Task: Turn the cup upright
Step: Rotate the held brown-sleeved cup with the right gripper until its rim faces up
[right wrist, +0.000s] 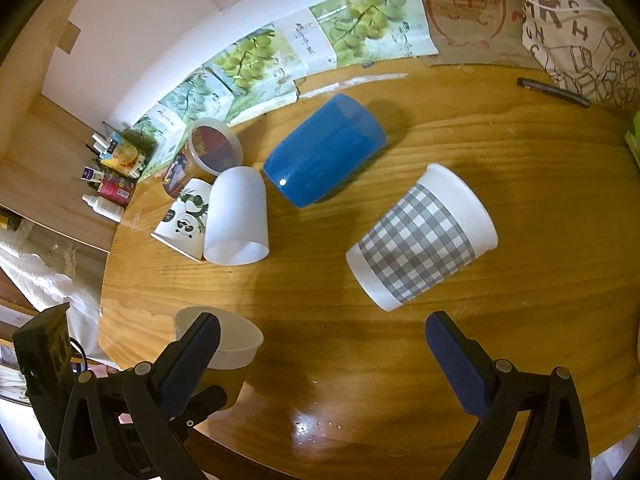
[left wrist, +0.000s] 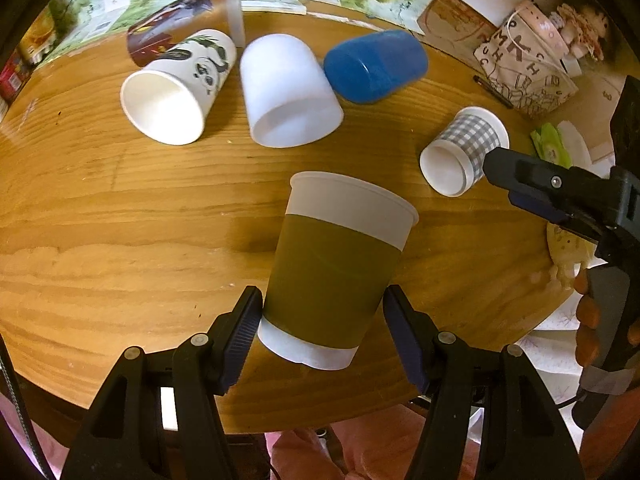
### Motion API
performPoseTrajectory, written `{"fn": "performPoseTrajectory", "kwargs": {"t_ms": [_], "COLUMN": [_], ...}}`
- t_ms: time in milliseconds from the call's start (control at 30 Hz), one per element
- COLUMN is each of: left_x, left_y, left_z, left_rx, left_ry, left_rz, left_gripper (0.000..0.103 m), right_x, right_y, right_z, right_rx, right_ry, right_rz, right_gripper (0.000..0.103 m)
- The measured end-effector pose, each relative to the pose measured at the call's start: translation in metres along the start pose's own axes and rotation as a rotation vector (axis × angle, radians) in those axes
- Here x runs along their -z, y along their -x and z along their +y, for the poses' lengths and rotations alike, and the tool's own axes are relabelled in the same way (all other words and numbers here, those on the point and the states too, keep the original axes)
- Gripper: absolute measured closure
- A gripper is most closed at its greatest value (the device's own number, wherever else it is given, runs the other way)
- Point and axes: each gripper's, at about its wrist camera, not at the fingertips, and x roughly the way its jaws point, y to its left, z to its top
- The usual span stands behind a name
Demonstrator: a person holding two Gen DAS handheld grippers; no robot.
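Observation:
My left gripper (left wrist: 322, 316) is shut on the olive-sleeved paper cup (left wrist: 336, 268) near its base and holds it upright, slightly tilted, over the round wooden table (left wrist: 120, 220). The same cup shows in the right wrist view (right wrist: 224, 344), behind my right gripper's left finger. My right gripper (right wrist: 322, 356) is open and empty, just short of the grey-checked paper cup (right wrist: 420, 236), which lies on its side. In the left wrist view the right gripper (left wrist: 516, 184) is beside that checked cup (left wrist: 464, 152).
A panda cup (left wrist: 180, 84), a white plastic cup (left wrist: 286, 90) and a blue cup (left wrist: 376, 64) lie on their sides at the back. A dark red cup (left wrist: 152, 40) lies behind them. A printed bag (left wrist: 524, 68) and a pen (left wrist: 494, 92) sit at the right.

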Motion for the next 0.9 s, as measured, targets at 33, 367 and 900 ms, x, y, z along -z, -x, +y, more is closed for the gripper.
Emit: {"fn": "performPoseTrajectory", "kwargs": {"t_ms": [33, 367, 900], "left_x": [0.0, -0.007, -0.016], "left_y": [-0.002, -0.021, -0.025], "left_z": [-0.001, -0.002, -0.007], "left_rx": [0.0, -0.001, 0.023], "left_ry": [-0.005, -0.019, -0.02], "left_rz": [0.003, 0.033, 0.025], "left_gripper": [0.036, 0.035, 0.034], "right_x": [0.0, -0.005, -0.006], "right_y": [-0.001, -0.004, -0.007], "right_z": [-0.001, -0.015, -0.02], "right_rx": [0.001, 0.012, 0.016], "right_ry": [-0.003, -0.03, -0.041], "right_rz": [0.002, 0.011, 0.028], "right_gripper": [0.0, 0.0, 0.0]}}
